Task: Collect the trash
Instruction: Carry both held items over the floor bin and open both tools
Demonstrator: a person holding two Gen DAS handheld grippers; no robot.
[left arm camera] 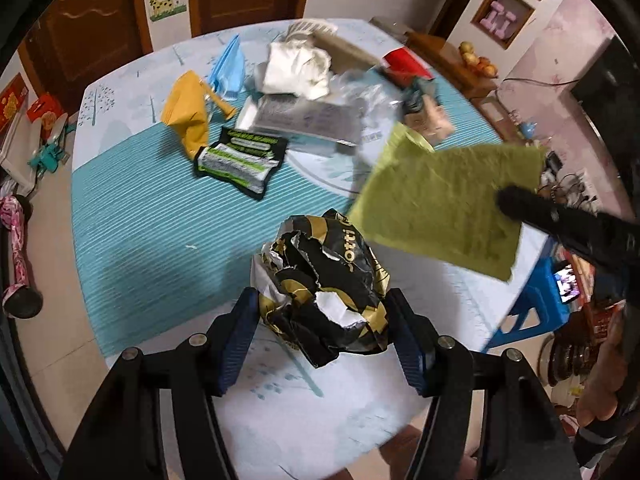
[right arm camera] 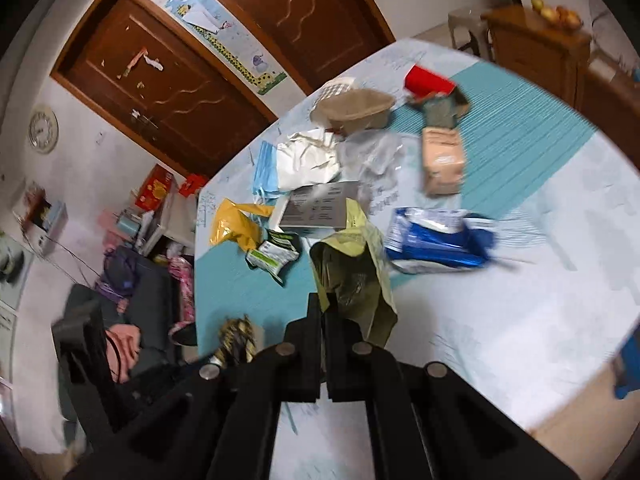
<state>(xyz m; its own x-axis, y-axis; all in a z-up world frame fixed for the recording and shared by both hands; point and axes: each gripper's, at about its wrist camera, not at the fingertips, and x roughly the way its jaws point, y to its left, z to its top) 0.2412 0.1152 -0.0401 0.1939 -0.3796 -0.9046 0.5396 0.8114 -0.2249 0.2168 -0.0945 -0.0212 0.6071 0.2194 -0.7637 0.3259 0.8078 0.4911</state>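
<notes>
now | held wrappers: 2 – black-gold wrapper [left arm camera: 324, 300], green wrapper [right arm camera: 352, 280]

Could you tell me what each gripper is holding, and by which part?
Left gripper: crumpled black-and-gold wrapper, pinched across its sides. Right gripper: olive-green packet, by its edge.

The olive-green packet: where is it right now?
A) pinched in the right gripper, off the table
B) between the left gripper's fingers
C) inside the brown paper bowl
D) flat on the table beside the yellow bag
A: the right gripper is closed on the olive-green packet, which hangs above the table.
</notes>
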